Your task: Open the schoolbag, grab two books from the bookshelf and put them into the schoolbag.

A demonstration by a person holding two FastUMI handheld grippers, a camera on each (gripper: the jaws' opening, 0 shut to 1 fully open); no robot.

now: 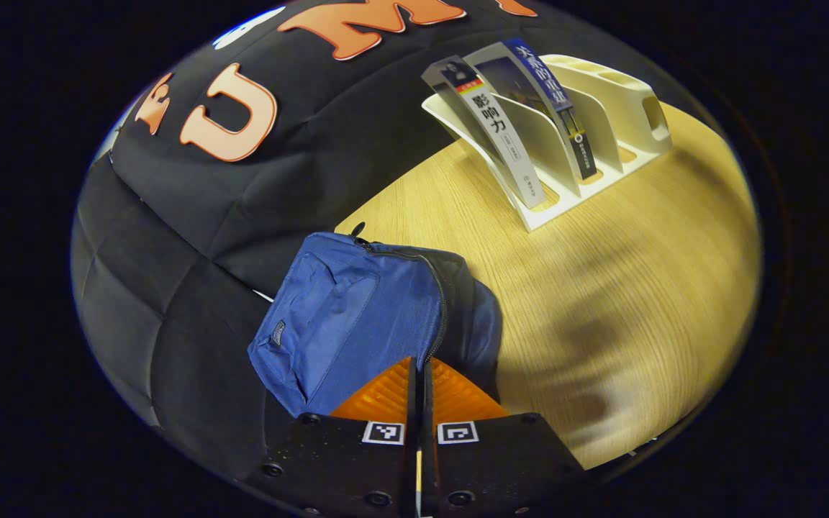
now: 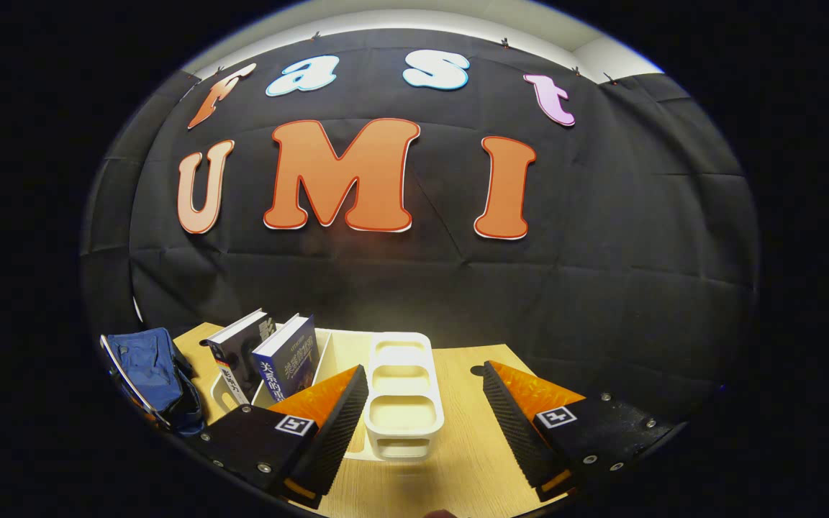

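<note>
The blue schoolbag [image 1: 357,316] lies on the wooden table [image 1: 637,288] by the black wall, its dark zipper [image 1: 443,302] running down one edge. My left gripper [image 1: 422,365] is shut, its tips meeting at the zipper's lower end; anything pinched between them is hidden. Behind it, the white bookshelf [image 1: 601,129] holds a grey-spined book [image 1: 494,137] and a blue-spined book [image 1: 544,93], both leaning. In the right gripper view, my right gripper [image 2: 425,392] stands open over the bookshelf [image 2: 404,403]. The two books [image 2: 242,352] [image 2: 288,363] and the schoolbag [image 2: 148,374] are to its left.
The black padded booth wall [image 1: 191,237] rises right behind the schoolbag and the table's far edge. Bare tabletop [image 2: 472,460] stretches in front of the bookshelf. Two slots of the shelf [image 1: 630,93] stand without books.
</note>
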